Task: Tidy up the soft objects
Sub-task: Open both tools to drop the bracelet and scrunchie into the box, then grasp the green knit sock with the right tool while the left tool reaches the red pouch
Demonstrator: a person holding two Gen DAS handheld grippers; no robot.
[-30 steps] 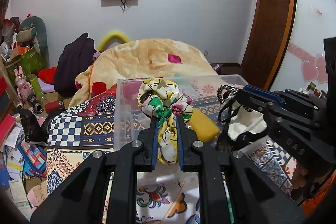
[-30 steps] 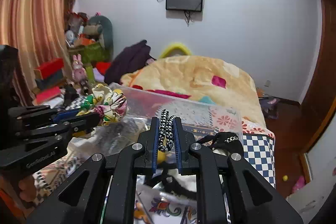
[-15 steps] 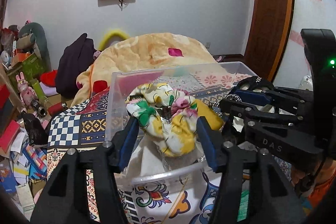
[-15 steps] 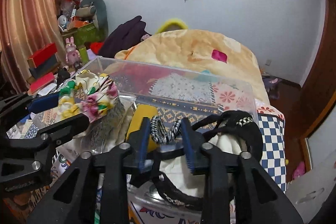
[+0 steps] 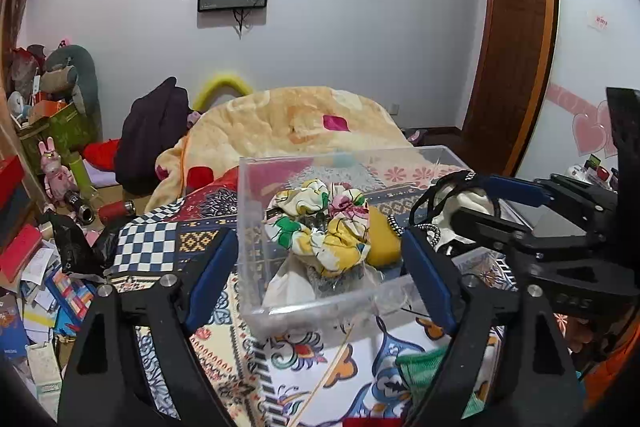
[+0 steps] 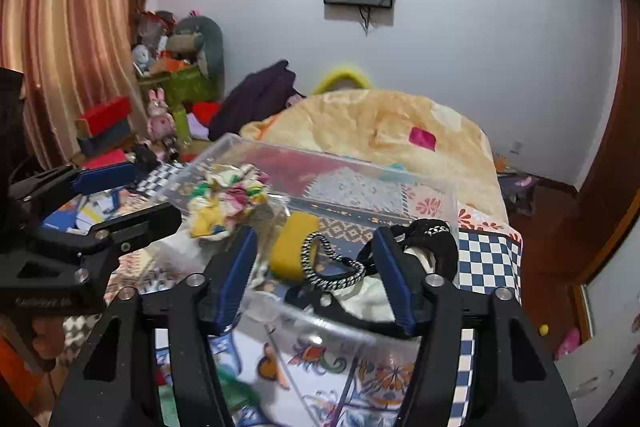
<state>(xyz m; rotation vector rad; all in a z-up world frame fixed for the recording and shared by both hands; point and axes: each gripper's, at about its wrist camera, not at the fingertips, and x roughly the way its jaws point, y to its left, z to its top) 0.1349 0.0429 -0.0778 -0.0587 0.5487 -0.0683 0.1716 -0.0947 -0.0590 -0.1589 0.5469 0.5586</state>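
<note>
A clear plastic box (image 5: 320, 301) sits on the patterned bedspread. A floral scrunchie (image 5: 320, 231) lies inside it on a plastic bag, next to a yellow sponge-like piece (image 5: 384, 239). My left gripper (image 5: 320, 279) is open and empty just in front of the box. In the right wrist view the black-and-white braided hair tie (image 6: 328, 263) lies in the box (image 6: 320, 331) beside the yellow piece (image 6: 292, 243) and a black band on white cloth (image 6: 432, 239). My right gripper (image 6: 316, 275) is open and empty around the hair tie.
A peach blanket (image 5: 296, 119) is heaped behind the box. Toys, boxes and papers clutter the floor at left (image 5: 48, 195). A green cloth (image 5: 424, 367) lies on the bedspread near the front. A wooden door (image 5: 504, 39) stands at right.
Both grippers opened. The left let the floral scrunchie drop into the box and the right let go of the braided hair tie; both have drawn back a little.
</note>
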